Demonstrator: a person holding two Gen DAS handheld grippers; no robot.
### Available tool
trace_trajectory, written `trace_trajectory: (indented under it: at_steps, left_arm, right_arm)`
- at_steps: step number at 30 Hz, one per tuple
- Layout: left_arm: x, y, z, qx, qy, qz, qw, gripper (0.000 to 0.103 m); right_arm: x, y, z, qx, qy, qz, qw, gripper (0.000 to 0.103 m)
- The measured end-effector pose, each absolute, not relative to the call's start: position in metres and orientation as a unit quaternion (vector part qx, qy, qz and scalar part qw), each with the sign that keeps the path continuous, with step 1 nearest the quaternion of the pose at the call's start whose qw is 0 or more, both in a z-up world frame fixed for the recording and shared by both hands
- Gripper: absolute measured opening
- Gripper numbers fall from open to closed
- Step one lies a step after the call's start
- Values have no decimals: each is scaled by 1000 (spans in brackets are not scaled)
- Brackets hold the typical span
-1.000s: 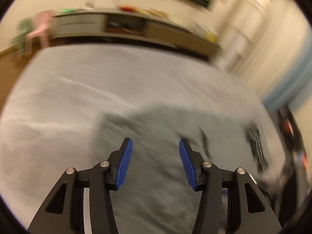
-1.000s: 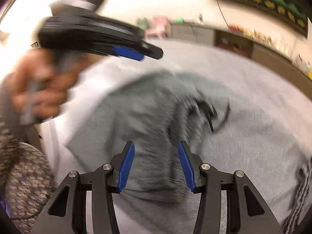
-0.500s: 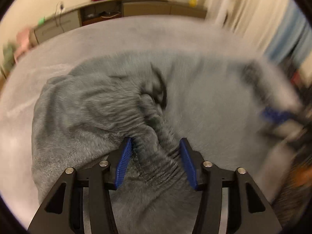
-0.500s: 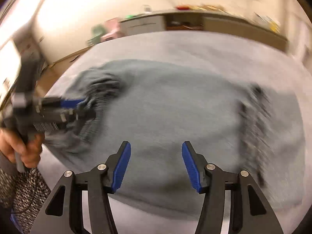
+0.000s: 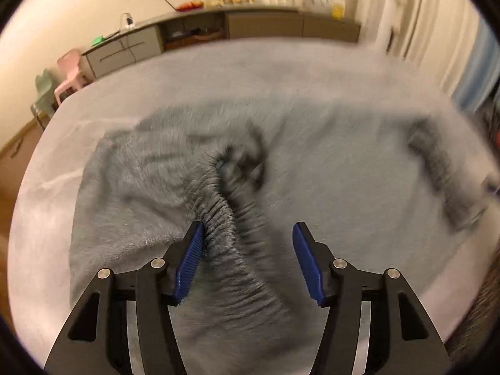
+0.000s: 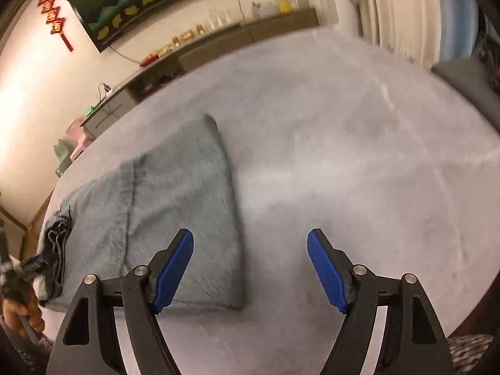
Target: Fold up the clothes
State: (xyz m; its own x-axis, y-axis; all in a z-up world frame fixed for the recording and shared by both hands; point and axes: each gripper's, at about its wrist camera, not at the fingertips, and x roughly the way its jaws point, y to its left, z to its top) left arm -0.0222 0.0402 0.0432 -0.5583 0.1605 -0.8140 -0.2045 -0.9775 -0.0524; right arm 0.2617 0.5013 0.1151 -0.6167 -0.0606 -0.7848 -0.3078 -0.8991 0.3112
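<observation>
Grey sweatpants [image 5: 312, 168] lie spread on a grey bed cover [image 5: 281, 72]. In the left wrist view the ribbed elastic waistband [image 5: 218, 215] runs up between my open left gripper [image 5: 248, 259] jaws, against the left pad; the jaws are apart and not closed on it. The view is blurred. In the right wrist view the pants [image 6: 175, 206] lie at left, waistband and dark drawstring [image 6: 57, 231] at the far left. My right gripper [image 6: 250, 268] is open and empty over the pants' right edge. The left gripper [image 6: 18, 275] and hand show at the left edge.
The bed cover [image 6: 359, 162] extends wide to the right of the pants. A low cabinet [image 5: 250, 28] with small items lines the far wall. Pink and green small chairs [image 5: 62, 78] stand at the far left. Curtains [image 5: 437, 31] hang at right.
My left gripper's jaws have opened wider around the waistband. My right gripper has swung right, from over the middle of the pants to their right edge.
</observation>
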Motion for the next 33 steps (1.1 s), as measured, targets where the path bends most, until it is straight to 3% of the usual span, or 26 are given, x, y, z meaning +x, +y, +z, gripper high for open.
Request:
trace_trajectory:
  at_steps: [3,7,10,13,19,21,22,25,26,28,31,33]
  left_arm:
    - [-10,79,91,-433,0,888,157,67]
    - [-16,179,122,-432,49,864,253,71]
    - [-24,262,119,-456,86,833,302,71]
    - [-40,333,100,-491,123,808,301,71]
    - [-65,404,63,-551,125,767,304,71]
    - [-68,419,50,-563,147,757,298,71]
    - [-70,427,44,-568,159,752,294,71]
    - [-72,443,30,-566,207,750,274,71]
    - [-69,444,30,-559,217,752,274,56]
    - [-63,443,31,-547,228,756,278,10]
    - [-49,413,57,-513,185,783,301,9]
    - [-47,372,83,-499,107,803,308,8]
  right_arm:
    - [261,497,105,-444,209,870,49,77]
    - [259,487,99,-446,200,872,31,77]
    - [263,483,98,-445,199,873,13,76]
    - [264,475,95,-446,190,875,-6,67]
    - [270,476,97,-443,193,875,-24,64]
    - [268,473,95,-444,187,876,-26,49]
    - [268,471,94,-444,182,877,-26,32]
    - [273,469,103,-421,176,889,-39,21]
    - [275,467,107,-412,172,894,-45,20]
    - [282,464,116,-388,167,904,-60,19]
    - [292,461,130,-352,168,917,-88,18]
    - [303,458,144,-316,179,923,-126,18]
